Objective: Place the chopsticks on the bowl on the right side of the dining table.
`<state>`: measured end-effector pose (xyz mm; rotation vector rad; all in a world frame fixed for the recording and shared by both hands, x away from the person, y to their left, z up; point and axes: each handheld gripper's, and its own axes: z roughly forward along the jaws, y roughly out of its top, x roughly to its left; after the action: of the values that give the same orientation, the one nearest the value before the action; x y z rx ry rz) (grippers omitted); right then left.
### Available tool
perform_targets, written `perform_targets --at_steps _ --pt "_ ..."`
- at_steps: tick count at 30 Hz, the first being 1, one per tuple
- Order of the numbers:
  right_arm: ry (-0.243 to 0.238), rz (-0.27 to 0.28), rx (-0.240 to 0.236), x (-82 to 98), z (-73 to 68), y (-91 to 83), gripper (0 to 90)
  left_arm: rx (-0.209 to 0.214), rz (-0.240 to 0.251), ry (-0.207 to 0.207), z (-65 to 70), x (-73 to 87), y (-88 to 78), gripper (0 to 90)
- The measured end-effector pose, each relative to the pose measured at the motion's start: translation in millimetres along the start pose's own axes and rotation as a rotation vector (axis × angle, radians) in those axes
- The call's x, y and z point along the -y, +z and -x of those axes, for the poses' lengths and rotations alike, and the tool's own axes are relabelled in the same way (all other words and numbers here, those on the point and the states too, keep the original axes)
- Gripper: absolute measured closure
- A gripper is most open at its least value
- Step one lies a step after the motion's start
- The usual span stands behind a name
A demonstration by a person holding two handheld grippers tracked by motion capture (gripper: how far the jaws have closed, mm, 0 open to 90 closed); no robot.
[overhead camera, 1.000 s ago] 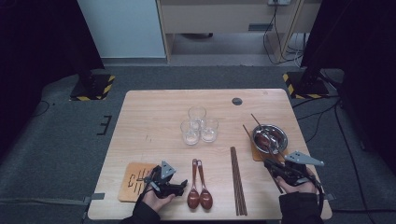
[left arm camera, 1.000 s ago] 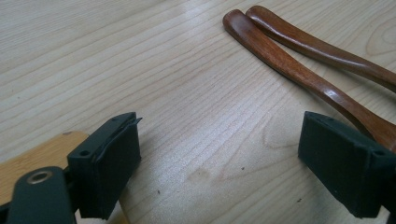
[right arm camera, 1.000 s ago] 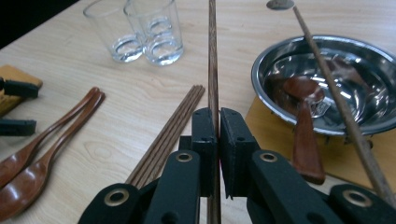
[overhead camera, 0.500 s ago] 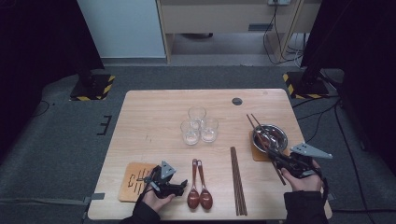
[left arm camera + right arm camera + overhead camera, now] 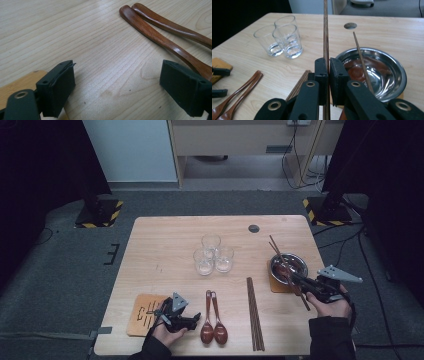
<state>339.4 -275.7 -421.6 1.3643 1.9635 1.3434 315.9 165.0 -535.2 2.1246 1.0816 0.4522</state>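
Near the table's right edge, the right gripper (image 5: 300,281), jaws clamped on a chopstick (image 5: 326,37), has lifted it over the bowl (image 5: 300,262); the left gripper (image 5: 192,319) rests half-open, empty, near the front edge.

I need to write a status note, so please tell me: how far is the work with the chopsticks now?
Done, it seems: one pair of chopsticks lies flat beside the two spoons. In hand: the right gripper is shut on one chopstick lifted above the table, and a second stick leans across the metal bowl. The left gripper rests open by the spoons. Left: probably laying these sticks down.
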Motion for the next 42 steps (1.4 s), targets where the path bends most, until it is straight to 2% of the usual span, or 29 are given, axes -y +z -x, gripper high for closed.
perform_targets --at_steps 6,18,26,35,42 --pt "0.005 0.002 0.002 -2.4 13.5 5.3 85.2 0.0 0.0 0.0 0.0 0.0 0.0 11.8" --pt "0.017 0.007 0.034 -10.3 42.2 11.5 85.2 0.001 0.0 0.0 -0.1 0.0 0.0 11.8" --pt "0.014 0.004 0.034 -12.9 53.7 17.3 85.2 0.001 0.0 0.0 -0.1 0.0 0.0 11.8" --pt "0.012 0.02 0.048 -19.3 71.2 15.5 85.2 0.001 0.0 0.0 -0.1 0.0 0.0 11.8" --pt "0.009 0.018 0.048 -15.3 81.1 22.1 85.2 0.001 0.0 0.0 -0.2 0.0 0.0 11.8"
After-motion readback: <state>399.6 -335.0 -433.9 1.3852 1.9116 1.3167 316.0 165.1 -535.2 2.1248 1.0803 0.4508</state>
